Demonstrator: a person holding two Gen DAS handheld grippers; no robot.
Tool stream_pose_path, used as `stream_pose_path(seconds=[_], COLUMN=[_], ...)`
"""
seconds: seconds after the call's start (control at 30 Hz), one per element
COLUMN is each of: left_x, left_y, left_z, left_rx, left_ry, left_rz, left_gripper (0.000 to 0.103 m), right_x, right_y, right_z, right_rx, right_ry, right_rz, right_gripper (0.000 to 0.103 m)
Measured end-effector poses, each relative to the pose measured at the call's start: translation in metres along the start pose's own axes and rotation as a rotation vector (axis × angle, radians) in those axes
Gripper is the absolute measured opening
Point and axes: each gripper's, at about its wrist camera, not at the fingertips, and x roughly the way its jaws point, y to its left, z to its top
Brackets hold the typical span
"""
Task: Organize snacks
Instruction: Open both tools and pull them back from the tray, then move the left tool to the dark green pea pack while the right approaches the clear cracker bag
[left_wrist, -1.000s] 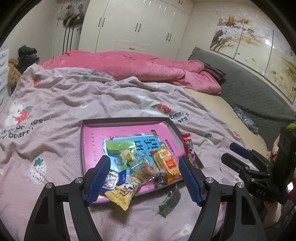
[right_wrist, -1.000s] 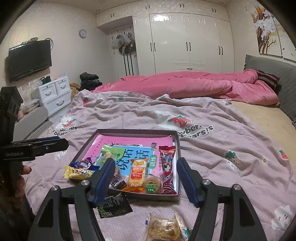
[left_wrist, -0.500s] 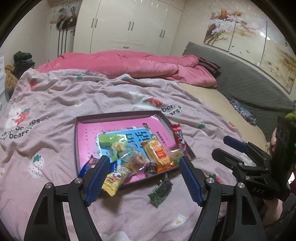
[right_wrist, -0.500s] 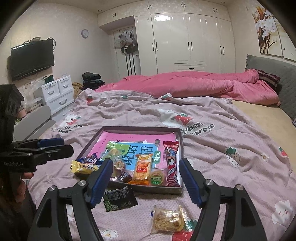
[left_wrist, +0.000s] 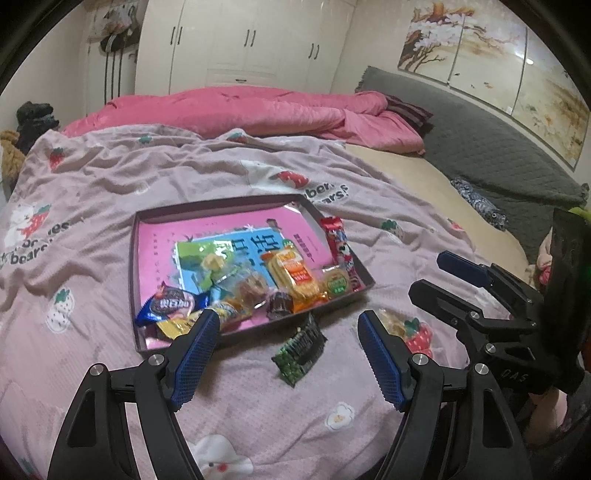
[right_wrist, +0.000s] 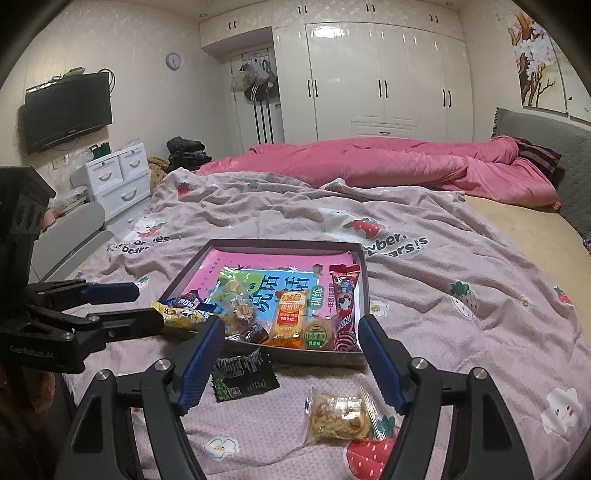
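A shallow dark tray (left_wrist: 133, 266) (right_wrist: 364, 280) with a pink book inside lies on the bedspread and holds several snack packets. A dark green packet (left_wrist: 300, 349) (right_wrist: 242, 374) lies on the blanket just in front of the tray. A clear packet of golden snack (right_wrist: 338, 415) (left_wrist: 393, 325) lies to its right. My left gripper (left_wrist: 286, 354) is open and empty, hovering above the green packet. My right gripper (right_wrist: 288, 363) is open and empty, above the blanket near both loose packets. A yellow packet (right_wrist: 181, 315) and a blue one (left_wrist: 171, 304) hang over the tray's left edge.
The pinkish strawberry-print bedspread (right_wrist: 443, 295) covers the bed. A pink duvet (right_wrist: 388, 162) is bunched at the far end. A grey headboard (left_wrist: 480, 147) runs along the right. White drawers (right_wrist: 114, 181) and a wall TV (right_wrist: 68, 110) stand left of the bed.
Both grippers have drawn back from the tray and risen a little; the tray looks farther off and the two loose packets now sit between the fingers. Both stay open.
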Motion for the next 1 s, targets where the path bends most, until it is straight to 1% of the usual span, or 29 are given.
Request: stream_pose_path(seconds=[0.2,0.3,0.53,0.83,1.0], left_x=[0.003,0.006,0.019,0.030,0.039], left_y=[-0.005,-0.007,-0.009,-0.013,-0.015], left_z=[-0.006,-0.010,-0.018,-0.028,-0.034], left_rx=[0.010,0.014,0.010,0.022,0.031], left_ry=[0.021,0.041,0.093,0.136,0.175], left_rz=[0.001,-0.007,-0.013,-0.014,-0.008], left_gripper=[0.079,0.083,0.084,0.084,0.084], right_x=[-0.005,-0.006,-0.004,0.002,0.007], right_y=[-0.004,-0.006,-0.012,-0.012,-0.013], right_z=[-0.009,-0.015,-0.025,-0.036,-0.042], right_rx=[0.012,0.016,0.033,0.025,0.016], right_ry=[0.006,0.017,0.042,0.099,0.136], right_rz=[-0.011,-0.021,-0.047,-0.072,-0.117], right_gripper=[0.074,0.074,0.074,0.074,0.074])
